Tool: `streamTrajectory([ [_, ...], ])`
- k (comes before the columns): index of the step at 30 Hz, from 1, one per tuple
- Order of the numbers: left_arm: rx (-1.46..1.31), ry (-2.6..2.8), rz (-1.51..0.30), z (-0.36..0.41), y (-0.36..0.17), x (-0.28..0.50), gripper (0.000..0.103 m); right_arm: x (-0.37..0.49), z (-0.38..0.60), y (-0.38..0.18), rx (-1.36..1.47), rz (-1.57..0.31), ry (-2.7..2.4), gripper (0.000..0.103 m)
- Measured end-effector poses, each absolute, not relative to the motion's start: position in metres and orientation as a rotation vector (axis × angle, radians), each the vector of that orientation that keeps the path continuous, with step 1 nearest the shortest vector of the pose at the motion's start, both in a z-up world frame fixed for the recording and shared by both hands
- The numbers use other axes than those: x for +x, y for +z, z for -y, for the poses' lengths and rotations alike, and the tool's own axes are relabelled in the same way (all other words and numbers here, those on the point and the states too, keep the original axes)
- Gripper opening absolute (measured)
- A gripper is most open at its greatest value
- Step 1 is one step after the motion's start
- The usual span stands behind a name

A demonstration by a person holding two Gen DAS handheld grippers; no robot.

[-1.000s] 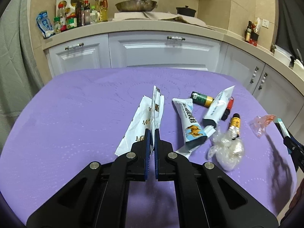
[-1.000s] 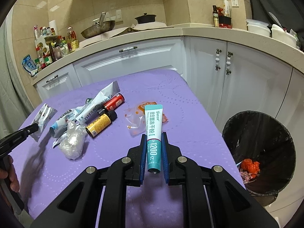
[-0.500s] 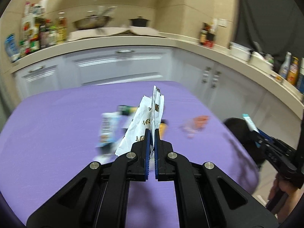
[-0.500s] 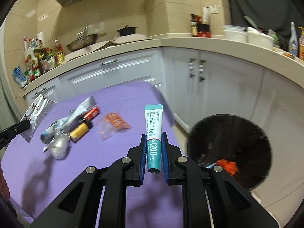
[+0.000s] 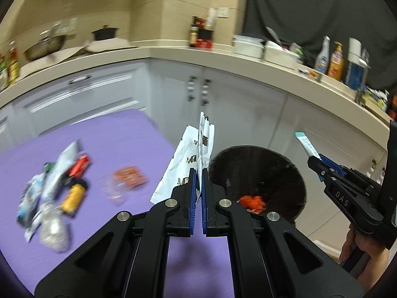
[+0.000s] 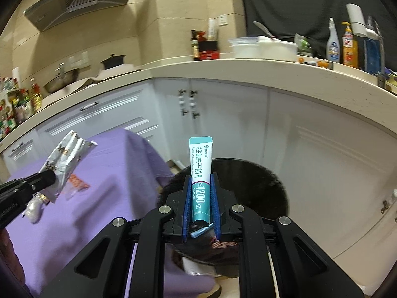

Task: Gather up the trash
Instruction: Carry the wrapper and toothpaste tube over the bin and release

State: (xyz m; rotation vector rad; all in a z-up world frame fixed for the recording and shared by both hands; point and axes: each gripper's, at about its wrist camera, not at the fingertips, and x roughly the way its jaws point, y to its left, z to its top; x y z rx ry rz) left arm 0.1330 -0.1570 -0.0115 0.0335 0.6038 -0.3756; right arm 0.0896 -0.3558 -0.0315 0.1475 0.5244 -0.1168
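Two grippers pinch trash: left gripper (image 5: 200,173) a white wrapper (image 5: 192,159), right gripper (image 6: 200,181) a teal sachet (image 6: 200,173).

My left camera sits just behind my left fingers (image 5: 198,171) and looks forward and a little down. It sees the purple desk (image 5: 111,144) on the left and the black trash bin (image 6: 248,173) close ahead. My right camera sits behind my right fingers (image 6: 189,186) and looks the same way, right over the bin. Both views share the bin, the desk edge and the far white cupboards (image 6: 223,114). Each camera sees my other hand's tool.
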Motion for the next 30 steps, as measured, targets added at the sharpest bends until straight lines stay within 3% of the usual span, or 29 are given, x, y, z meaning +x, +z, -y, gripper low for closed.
streamTrajectory([
  [13, 0.131, -0.46, -0.648, 0.25, -0.046, 0.164, 0.006, 0.112, 0.396, -0.06, 0.204, -0.55, -0.156, 0.017],
  [15, 0.15, -0.449, -0.654, 0.256, -0.052, 0.168, 0.011, 0.115, 0.401, -0.064, 0.218, -0.548, -0.172, 0.026],
  [17, 0.15, -0.442, -0.66, 0.258, -0.054, 0.171, 0.039, 0.115, 0.402, -0.067, 0.227, -0.546, -0.181, 0.033],
  [18, 0.137, -0.437, -0.657, 0.255, -0.055, 0.172, 0.045, 0.115, 0.403, -0.068, 0.23, -0.546, -0.185, 0.036],
  [30, 0.101, -0.393, -0.641, 0.218, -0.039, 0.165, 0.051, 0.108, 0.389, -0.063, 0.234, -0.548, -0.169, 0.041],
])
